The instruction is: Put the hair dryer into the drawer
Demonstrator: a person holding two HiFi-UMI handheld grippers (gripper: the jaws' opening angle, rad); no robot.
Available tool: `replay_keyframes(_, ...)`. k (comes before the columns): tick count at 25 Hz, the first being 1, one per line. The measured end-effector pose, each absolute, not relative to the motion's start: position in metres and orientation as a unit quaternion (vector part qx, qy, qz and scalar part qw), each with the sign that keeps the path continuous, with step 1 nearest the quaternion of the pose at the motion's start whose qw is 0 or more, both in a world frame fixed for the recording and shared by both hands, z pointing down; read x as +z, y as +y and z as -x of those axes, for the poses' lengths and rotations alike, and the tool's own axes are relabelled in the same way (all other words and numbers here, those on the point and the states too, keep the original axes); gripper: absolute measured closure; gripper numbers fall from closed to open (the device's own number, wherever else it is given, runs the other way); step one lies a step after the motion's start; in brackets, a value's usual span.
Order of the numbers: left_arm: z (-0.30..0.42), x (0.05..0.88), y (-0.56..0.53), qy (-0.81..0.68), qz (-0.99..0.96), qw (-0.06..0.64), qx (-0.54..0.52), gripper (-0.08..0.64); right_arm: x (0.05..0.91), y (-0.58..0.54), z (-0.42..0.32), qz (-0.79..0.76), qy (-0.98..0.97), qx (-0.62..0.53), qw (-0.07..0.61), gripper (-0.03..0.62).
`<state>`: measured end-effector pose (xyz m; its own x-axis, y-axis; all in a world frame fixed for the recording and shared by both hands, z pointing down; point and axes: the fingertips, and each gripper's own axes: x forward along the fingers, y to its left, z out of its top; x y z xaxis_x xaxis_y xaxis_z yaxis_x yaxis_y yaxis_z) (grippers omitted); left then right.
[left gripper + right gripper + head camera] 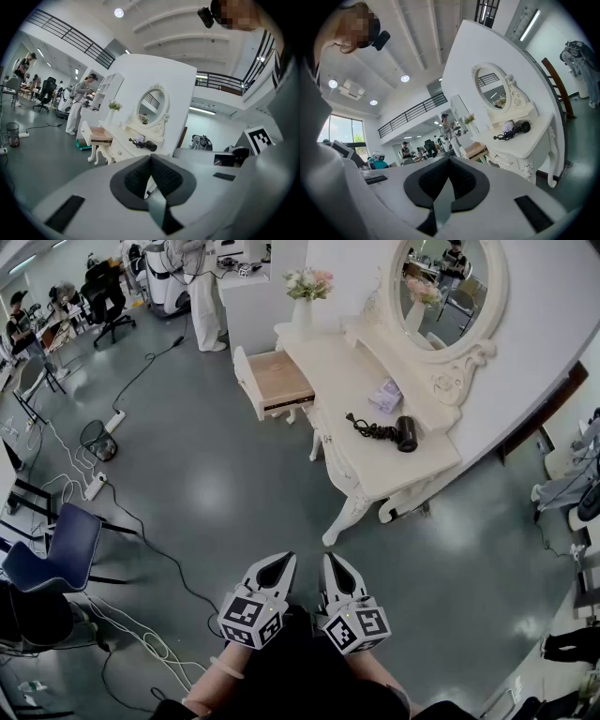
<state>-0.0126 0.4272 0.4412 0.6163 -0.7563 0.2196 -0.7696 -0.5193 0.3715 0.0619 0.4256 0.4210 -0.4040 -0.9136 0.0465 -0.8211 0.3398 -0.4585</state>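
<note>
A black hair dryer (405, 433) with its coiled cord lies on the top of the white dressing table (375, 470), near the mirror's base. It also shows small in the left gripper view as the hair dryer (149, 146) and in the right gripper view as the hair dryer (523, 126). The table's drawer (275, 379) stands pulled out at the far end, its wooden bottom bare. My left gripper (283, 562) and right gripper (330, 562) are side by side low in the head view, well short of the table, both shut with nothing between their jaws.
A vase of flowers (307, 287) and a small pack (385, 396) stand on the table. An oval mirror (448, 287) rises behind it. A blue chair (58, 545), cables and a power strip (95, 486) lie on the floor at left. People stand at the far desks.
</note>
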Motion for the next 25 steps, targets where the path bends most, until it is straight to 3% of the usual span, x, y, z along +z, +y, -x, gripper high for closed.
replay_keyframes(25, 0.0, 0.443, 0.442, -0.461, -0.861, 0.214, 0.012, 0.534, 0.421, 0.435, -0.084, 0.52, 0.811, -0.232, 0.135, 0.571)
